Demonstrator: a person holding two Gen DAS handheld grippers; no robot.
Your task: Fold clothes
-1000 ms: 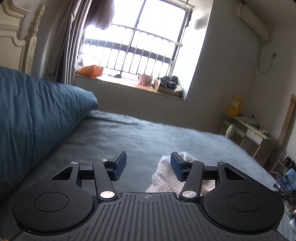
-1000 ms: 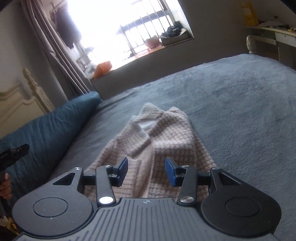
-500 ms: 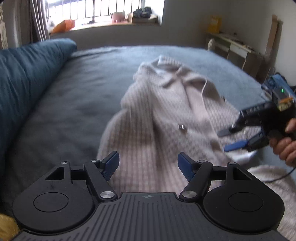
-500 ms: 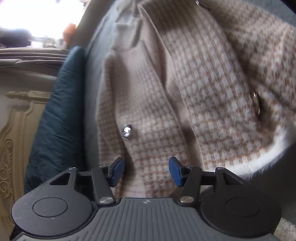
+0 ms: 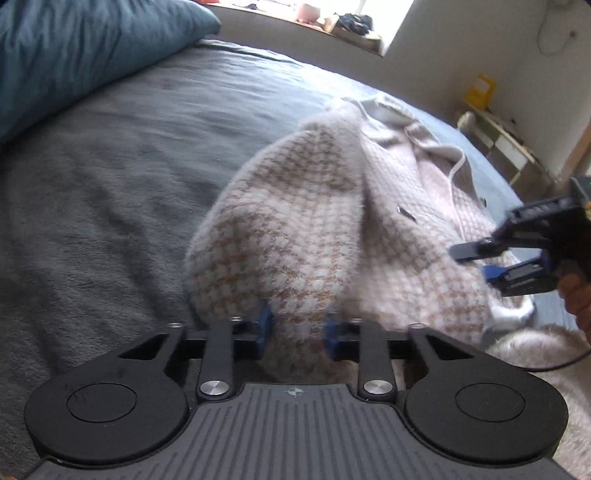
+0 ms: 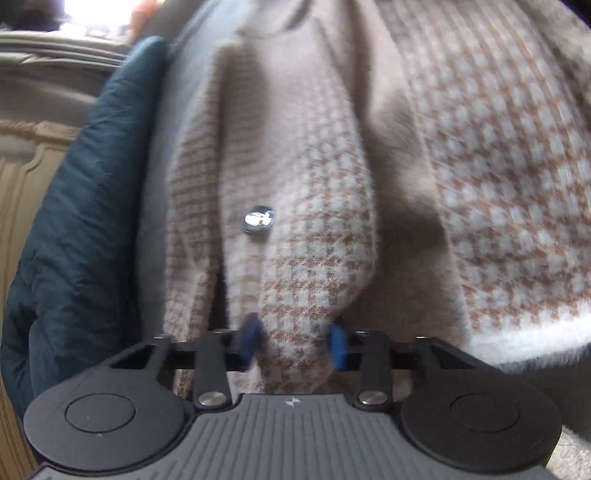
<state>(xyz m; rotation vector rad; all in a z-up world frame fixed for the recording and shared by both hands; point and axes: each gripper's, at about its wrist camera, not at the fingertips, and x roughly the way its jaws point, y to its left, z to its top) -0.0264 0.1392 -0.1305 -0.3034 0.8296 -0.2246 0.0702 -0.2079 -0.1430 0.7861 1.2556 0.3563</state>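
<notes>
A pink-and-tan checked knit cardigan lies rumpled on the grey bed cover. My left gripper is shut on a raised fold at its near edge, the blue pads pressed into the knit. In the right wrist view the cardigan fills the frame, with a shiny button on its front. My right gripper is shut on a fold of it near the white fuzzy hem. The right gripper also shows at the left wrist view's right edge, held by a hand.
A dark teal pillow lies along the left of the bed, by a cream headboard. A cluttered window sill and a desk stand beyond the bed. Pale fluffy fabric lies at the near right.
Both grippers have dropped from above the bed down onto the cardigan. Their fingers, wide apart before, have narrowed onto folds of the knit.
</notes>
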